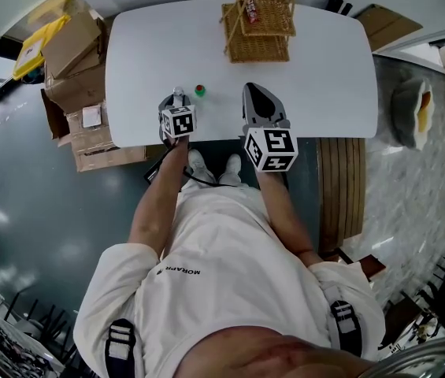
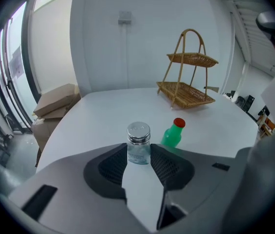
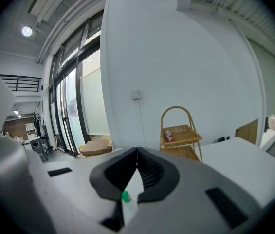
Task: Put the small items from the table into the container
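Cardboard boxes [image 1: 76, 93] stacked on floor off left end of counter [image 1: 324, 77], some flaps open. Yellow bag [image 1: 39, 44] lying on top box. Glossy grey floor [image 1: 17, 187] to my left, pale marbled floor [image 1: 419, 195] to my right. Slatted wooden bench [image 1: 340, 187] on my right, near counter edge. My white T-shirt [image 1: 222, 266]; my white shoes [image 1: 214, 168] just below counter edge. Small switch box [image 2: 124, 17] on white wall. Tall dark-framed windows [image 3: 74, 101]. Round ceiling lamp [image 3: 27, 31] lit.
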Demonstrator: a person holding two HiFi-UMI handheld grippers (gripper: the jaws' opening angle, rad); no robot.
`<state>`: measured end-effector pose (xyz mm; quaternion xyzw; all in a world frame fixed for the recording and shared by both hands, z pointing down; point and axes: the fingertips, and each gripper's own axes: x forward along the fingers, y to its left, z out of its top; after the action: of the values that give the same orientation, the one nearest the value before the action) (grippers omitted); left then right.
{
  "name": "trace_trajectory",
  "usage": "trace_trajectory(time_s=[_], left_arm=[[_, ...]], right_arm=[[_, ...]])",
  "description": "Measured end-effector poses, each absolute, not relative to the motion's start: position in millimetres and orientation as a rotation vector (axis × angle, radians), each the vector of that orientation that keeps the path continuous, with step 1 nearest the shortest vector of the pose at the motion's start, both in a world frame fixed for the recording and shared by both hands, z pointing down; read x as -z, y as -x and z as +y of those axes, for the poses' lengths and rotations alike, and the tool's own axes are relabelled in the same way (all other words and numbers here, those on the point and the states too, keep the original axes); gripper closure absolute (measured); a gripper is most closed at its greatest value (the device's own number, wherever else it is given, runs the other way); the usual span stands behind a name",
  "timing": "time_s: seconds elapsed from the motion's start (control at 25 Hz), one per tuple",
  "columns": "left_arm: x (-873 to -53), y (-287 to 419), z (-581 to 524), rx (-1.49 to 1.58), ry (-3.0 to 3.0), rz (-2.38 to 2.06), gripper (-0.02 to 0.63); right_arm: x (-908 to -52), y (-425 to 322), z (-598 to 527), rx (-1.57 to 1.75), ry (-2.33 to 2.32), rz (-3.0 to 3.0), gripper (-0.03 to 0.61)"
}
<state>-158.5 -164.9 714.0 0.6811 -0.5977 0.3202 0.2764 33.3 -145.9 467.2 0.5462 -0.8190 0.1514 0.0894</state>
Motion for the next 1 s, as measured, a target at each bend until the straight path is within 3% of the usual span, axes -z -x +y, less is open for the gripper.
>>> trace_trajectory(time_s=[0.44,1.0], left_arm=[[-626,152,-174,-0.706,-1.948,-1.694,0.463],[-539,74,-193,-0.59,-2.194,-1.608,0.463]], right_arm=[[-460,-46,-142,-0.45,-1.66,-2.442,0.568],[-448,-68,-135,-0.429,-1.736,-2.435,0.568]])
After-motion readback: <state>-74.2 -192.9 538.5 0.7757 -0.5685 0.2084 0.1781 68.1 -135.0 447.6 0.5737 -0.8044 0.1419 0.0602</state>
